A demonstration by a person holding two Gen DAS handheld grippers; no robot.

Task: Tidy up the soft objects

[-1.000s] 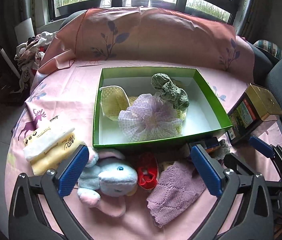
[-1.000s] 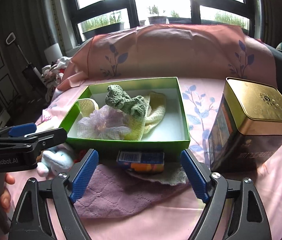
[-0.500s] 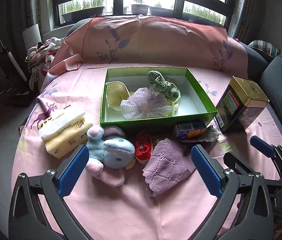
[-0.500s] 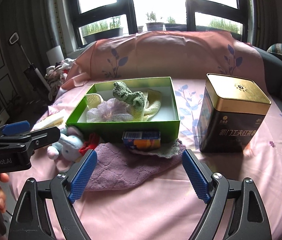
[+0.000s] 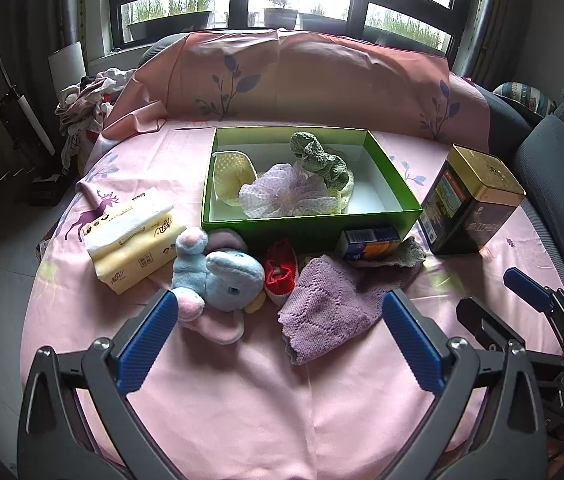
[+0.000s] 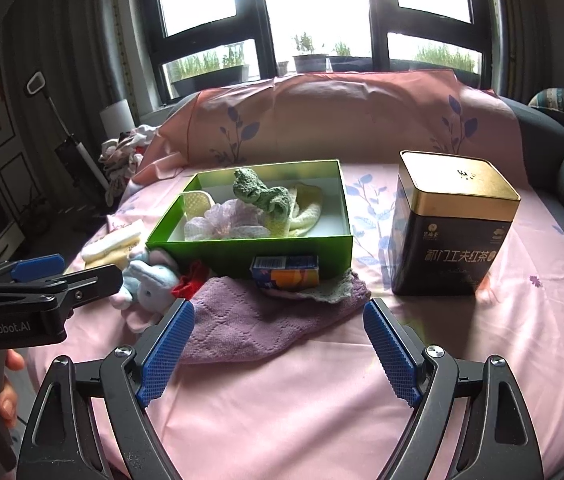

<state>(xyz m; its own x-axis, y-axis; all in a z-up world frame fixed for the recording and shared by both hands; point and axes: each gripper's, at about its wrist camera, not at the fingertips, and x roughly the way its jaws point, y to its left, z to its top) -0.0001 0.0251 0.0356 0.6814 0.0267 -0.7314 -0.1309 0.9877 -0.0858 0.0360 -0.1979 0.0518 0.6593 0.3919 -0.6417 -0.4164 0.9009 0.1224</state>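
A green box (image 5: 310, 226) (image 6: 250, 254) on the pink table holds a yellow knit cloth (image 5: 230, 174), a lilac mesh puff (image 5: 286, 196) and a green knit toy (image 5: 320, 158). In front of it lie a blue plush elephant (image 5: 226, 278) (image 6: 150, 280), a red knit shoe (image 5: 280, 272), a purple knit cloth (image 5: 332, 306) (image 6: 258, 326) and a grey-green doily (image 6: 322, 288). My left gripper (image 5: 278, 336) is open and empty, just short of the plush and cloth. My right gripper (image 6: 278, 350) is open and empty, before the purple cloth.
A tissue pack (image 5: 132, 236) lies left of the plush. A small blue-orange carton (image 5: 370, 238) (image 6: 286, 272) rests on the doily against the box. A black and gold tin (image 5: 470, 204) (image 6: 450, 224) stands at the right. A pink-covered backrest rises behind.
Both grippers have pulled back and up from the box, so the objects look smaller and farther. Both stay open and empty. Nothing on the table moved.
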